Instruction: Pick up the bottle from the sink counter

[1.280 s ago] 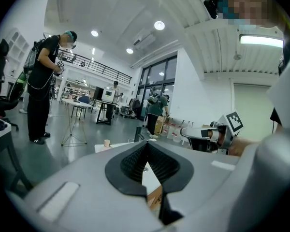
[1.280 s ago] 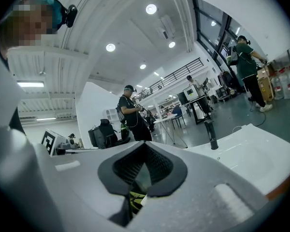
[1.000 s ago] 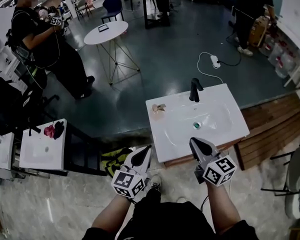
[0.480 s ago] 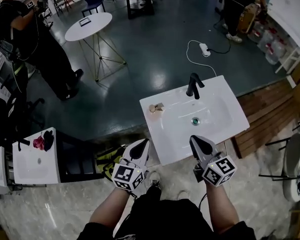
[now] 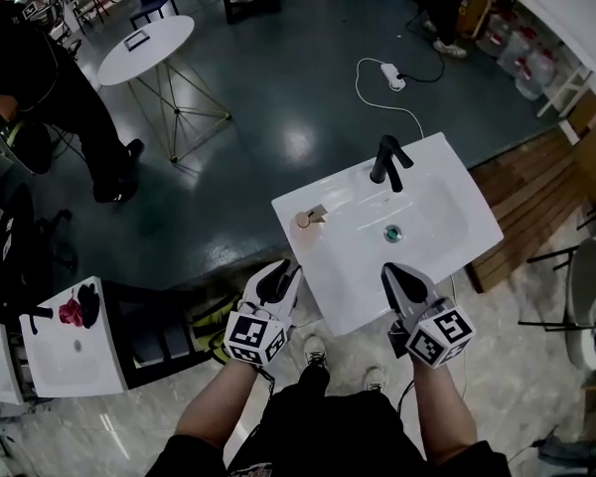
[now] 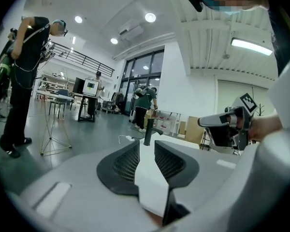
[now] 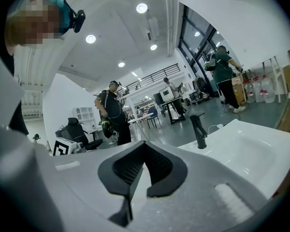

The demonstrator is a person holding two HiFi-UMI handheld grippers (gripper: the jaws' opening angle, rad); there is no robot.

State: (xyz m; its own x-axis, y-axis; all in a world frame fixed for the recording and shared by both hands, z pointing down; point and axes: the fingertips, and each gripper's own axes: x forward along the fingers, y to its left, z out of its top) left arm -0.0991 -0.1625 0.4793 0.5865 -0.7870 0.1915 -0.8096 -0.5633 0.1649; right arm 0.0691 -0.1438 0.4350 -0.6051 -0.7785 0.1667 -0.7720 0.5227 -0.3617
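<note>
The white sink worktop (image 5: 447, 182) stands alone, with dark floor open on its far and left sides and a wooden platform (image 5: 536, 207) against its right side. Its near edge faces the person. The small tan bottle (image 5: 308, 217) sits by the far-left edge of the worktop, left of the black faucet (image 5: 386, 162) and clear of the basin; it is too small to tell whether it stands or lies.

Both forearms reach forward side by side. The left gripper (image 5: 278, 271) hangs just off the worktop's near-left corner; its jaws have just been opening and stand apart with nothing between them (image 6: 146, 141). The right gripper (image 5: 397, 274) lies over the near edge, its jaw tips together and empty (image 7: 144, 143). Both are well short of the bottle, with bare white worktop between.

Further off are a round table (image 5: 145, 48), a person in dark clothes (image 5: 50, 78), a power strip (image 5: 390, 71) on the floor, and a second sink (image 5: 70, 351) at lower left
</note>
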